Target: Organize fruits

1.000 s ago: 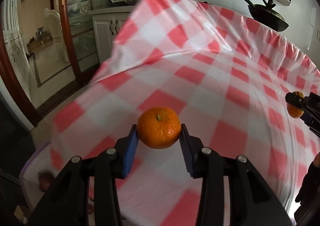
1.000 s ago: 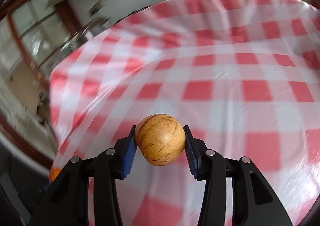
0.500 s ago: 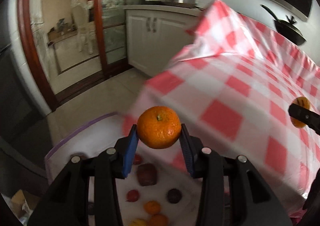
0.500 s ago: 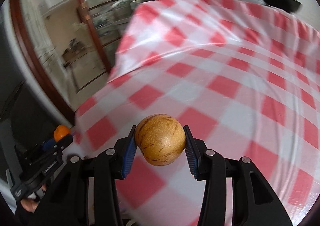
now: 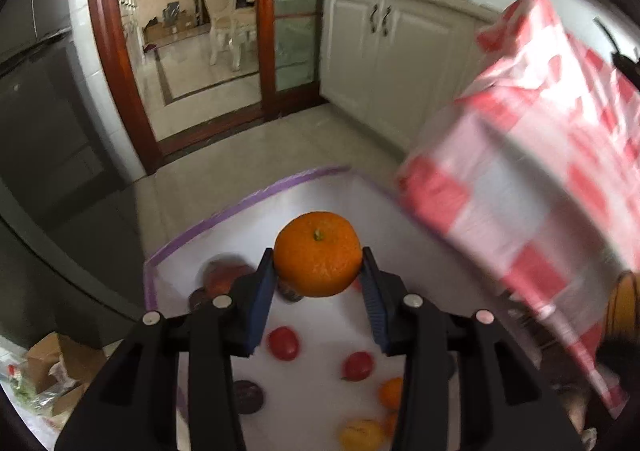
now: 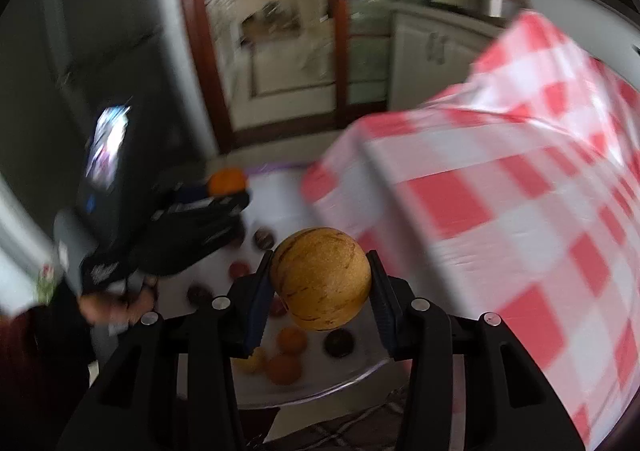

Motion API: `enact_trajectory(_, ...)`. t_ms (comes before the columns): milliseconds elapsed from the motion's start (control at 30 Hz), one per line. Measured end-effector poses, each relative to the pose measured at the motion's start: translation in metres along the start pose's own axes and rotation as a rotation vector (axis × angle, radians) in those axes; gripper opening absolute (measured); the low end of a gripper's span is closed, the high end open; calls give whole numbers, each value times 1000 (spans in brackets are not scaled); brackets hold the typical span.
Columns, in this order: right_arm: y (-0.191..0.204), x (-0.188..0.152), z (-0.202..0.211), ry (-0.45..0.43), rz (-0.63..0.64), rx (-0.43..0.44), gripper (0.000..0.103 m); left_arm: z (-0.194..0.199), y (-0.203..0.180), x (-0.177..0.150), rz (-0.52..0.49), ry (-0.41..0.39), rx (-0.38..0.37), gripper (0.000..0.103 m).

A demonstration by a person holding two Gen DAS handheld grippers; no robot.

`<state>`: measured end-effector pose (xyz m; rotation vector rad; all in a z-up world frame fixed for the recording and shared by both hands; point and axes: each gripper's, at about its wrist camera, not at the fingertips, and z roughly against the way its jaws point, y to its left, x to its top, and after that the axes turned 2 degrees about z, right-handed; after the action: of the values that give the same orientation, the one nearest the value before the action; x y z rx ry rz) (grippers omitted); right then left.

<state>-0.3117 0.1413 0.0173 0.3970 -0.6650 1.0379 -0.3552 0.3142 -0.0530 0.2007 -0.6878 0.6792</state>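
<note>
My left gripper (image 5: 318,293) is shut on an orange tangerine (image 5: 318,254), stem facing me, held above a white bin (image 5: 256,199) with a purple rim. Several fruits lie on the bin's floor: red ones (image 5: 283,343), dark ones (image 5: 247,397), small orange ones (image 5: 391,393) and a yellow one (image 5: 360,434). My right gripper (image 6: 320,299) is shut on a round tan fruit with brown streaks (image 6: 320,278), over the bin's (image 6: 280,211) near side. In the right wrist view the left gripper (image 6: 224,187) and its tangerine (image 6: 227,181) appear at left, held by a hand (image 6: 116,303).
The table in a red-and-white checked cloth (image 5: 540,187) stands right of the bin, its edge hanging over it. White cabinets (image 5: 384,55) and a wood-framed glass door (image 5: 276,23) are behind. Cardboard boxes (image 5: 60,367) sit on the floor at left.
Both grippers swung left off the checked table to above the white bin, keeping their fruits. The bin's fruits have come into view in both views; the right view rolled.
</note>
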Motion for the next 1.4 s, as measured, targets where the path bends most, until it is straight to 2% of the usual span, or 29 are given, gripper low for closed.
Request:
enact_trajectory(200,29,-14,-67,183,63,75,44,-48,24,-19,0,187,53,42)
enact_trajectory(433,46,-36,-134,373,89,108,44,-83,37,-34,3,328,70,42)
enact_trajectory(500,45,-40,-148,399,82,101,44,-86,36,-33,11,340,52,42)
enact_trajectory(600,42,-44,-161,422,54,89,44,-90,27,-31,-20,326,80,43)
enact_trajectory(700,41,-47,-166,425,55,74,45,-93,24,-28,-12,315,68,43)
enact_trajectory(833,41,-47,-166,418,58,64,47,-98,28,-25,37,319,17,45)
enact_trajectory(867,43,-47,-164,411,70,59,48,-95,28,-23,41,295,13,48)
enact_trajectory(1000,49,-38,-145,358,124,66,71,-72,27,-16,25,172,2,66)
enact_trajectory(1033,50,-36,-138,341,132,75,72,-64,26,-14,8,135,2,73)
enact_trajectory(1133,51,-32,-121,324,151,88,77,-42,32,-6,6,54,-5,80)
enact_trajectory(1200,49,-28,-107,315,143,111,80,-22,37,3,-5,-24,22,84)
enact_trajectory(1267,46,-23,-94,300,128,134,83,12,42,10,-16,-149,66,100)
enact_trajectory(1333,43,-17,-75,264,112,150,86,49,44,15,-28,-277,137,102)
enact_trajectory(1400,41,-5,-55,199,95,142,87,70,42,21,-33,-327,159,102)
